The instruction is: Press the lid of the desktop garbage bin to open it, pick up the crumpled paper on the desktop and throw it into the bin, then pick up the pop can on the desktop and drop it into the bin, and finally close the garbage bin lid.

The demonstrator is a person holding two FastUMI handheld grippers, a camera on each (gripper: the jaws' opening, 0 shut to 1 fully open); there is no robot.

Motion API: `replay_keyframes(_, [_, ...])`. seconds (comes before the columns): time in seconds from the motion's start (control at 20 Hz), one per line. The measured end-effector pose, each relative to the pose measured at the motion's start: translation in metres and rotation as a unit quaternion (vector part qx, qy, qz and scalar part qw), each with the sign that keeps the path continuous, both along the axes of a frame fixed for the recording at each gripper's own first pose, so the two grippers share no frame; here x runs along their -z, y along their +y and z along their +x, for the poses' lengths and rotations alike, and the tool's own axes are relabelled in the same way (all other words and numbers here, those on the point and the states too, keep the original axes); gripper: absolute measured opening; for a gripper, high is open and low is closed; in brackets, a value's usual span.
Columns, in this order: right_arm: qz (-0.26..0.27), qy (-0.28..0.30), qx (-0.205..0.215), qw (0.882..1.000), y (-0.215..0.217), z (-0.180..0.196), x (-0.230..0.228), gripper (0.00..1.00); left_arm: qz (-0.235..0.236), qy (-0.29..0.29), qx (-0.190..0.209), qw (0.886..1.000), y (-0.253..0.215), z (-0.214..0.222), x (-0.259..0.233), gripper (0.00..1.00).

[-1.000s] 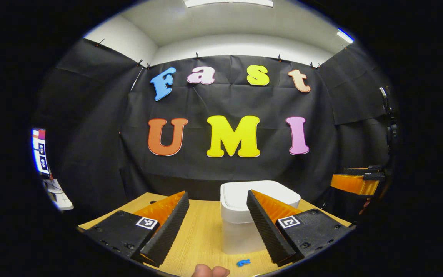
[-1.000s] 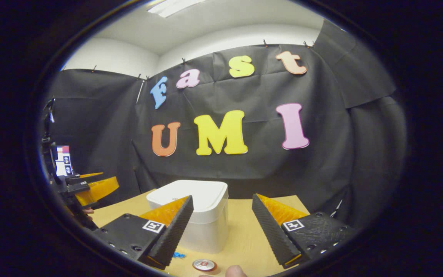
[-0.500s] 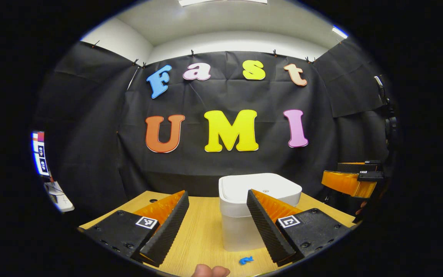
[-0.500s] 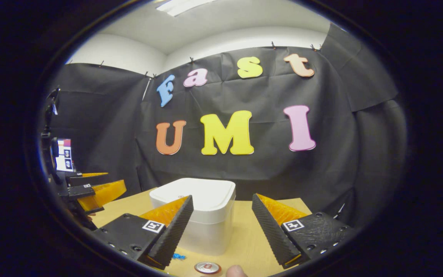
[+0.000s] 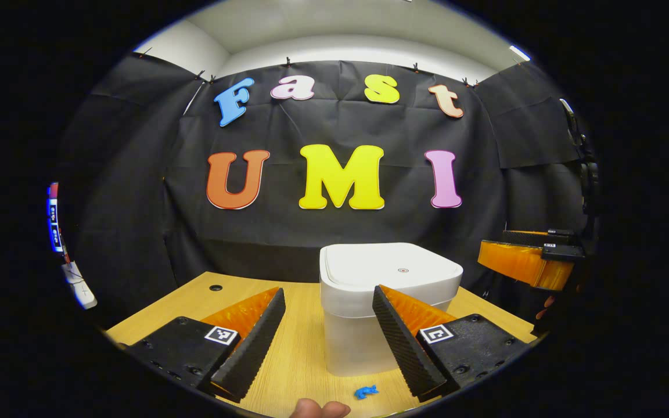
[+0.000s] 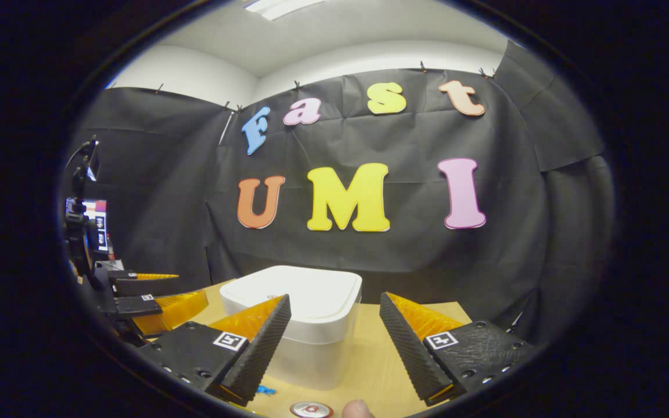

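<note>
The white bin [image 5: 389,302] stands on the wooden desk [image 5: 302,354] with its lid [image 5: 392,270] down, and the left gripper [image 5: 328,339] hangs in front of it, jaws wide apart and holding nothing. The right gripper [image 6: 334,348] is likewise spread and empty, with the bin [image 6: 305,331] just beyond its fingers. The can [image 6: 310,410] stands at the near edge of the right gripper view, a small blue scrap [image 5: 366,392] lies before the bin, and a fingertip [image 5: 318,409] shows at the bottom of the left gripper view.

Recording booth — black cloth wall [image 5: 334,232].
</note>
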State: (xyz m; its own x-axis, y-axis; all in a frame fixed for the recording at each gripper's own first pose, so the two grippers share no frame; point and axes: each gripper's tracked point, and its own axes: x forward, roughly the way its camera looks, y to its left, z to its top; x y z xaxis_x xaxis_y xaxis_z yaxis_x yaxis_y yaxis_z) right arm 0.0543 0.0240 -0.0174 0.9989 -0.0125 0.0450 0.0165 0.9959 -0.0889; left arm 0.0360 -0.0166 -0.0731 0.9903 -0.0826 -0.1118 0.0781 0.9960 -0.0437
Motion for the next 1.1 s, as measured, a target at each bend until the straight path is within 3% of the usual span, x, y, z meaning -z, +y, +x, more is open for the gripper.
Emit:
replay_keyframes(0.2, [-0.020,-0.005,0.004,1.000,0.011,0.023,0.001,0.95,-0.021,0.005,-0.010,1.000,0.012,0.002,0.006,0.98])
replay_keyframes(0.25, [-0.025,-0.011,0.000,1.000,0.015,0.024,-0.001,0.80,-0.023,0.004,-0.013,1.000,0.014,-0.001,0.006,0.98])
replay_keyframes(0.35, [-0.030,-0.016,-0.008,0.999,0.019,0.025,-0.005,0.66,-0.015,0.001,-0.018,1.000,0.018,-0.003,0.004,0.98])
replay_keyframes(0.4, [-0.025,-0.014,-0.010,1.000,0.019,0.027,-0.006,0.54,-0.009,-0.003,-0.022,1.000,0.019,-0.003,0.001,0.98])
replay_keyframes(0.55, [0.002,0.008,-0.032,0.999,0.027,0.033,-0.008,0.00,-0.007,-0.010,-0.025,1.000,0.021,-0.004,-0.001,0.98])
replay_keyframes(0.6, [-0.003,0.020,-0.040,0.999,0.030,0.036,-0.008,0.05,-0.010,-0.008,-0.024,1.000,0.019,-0.004,0.000,0.98])
replay_keyframes(0.7, [-0.020,0.049,-0.055,0.997,0.038,0.042,-0.008,0.01,-0.013,-0.004,-0.023,1.000,0.021,-0.005,0.001,0.98])
replay_keyframes(0.9, [-0.003,0.072,-0.072,0.995,0.047,0.057,-0.025,0.00,-0.016,-0.012,-0.040,0.999,0.034,-0.008,-0.006,0.98])
replay_keyframes(1.1, [0.011,0.127,-0.087,0.988,0.058,0.070,0.010,0.00,-0.019,-0.006,-0.048,0.999,0.044,-0.011,0.001,0.98])
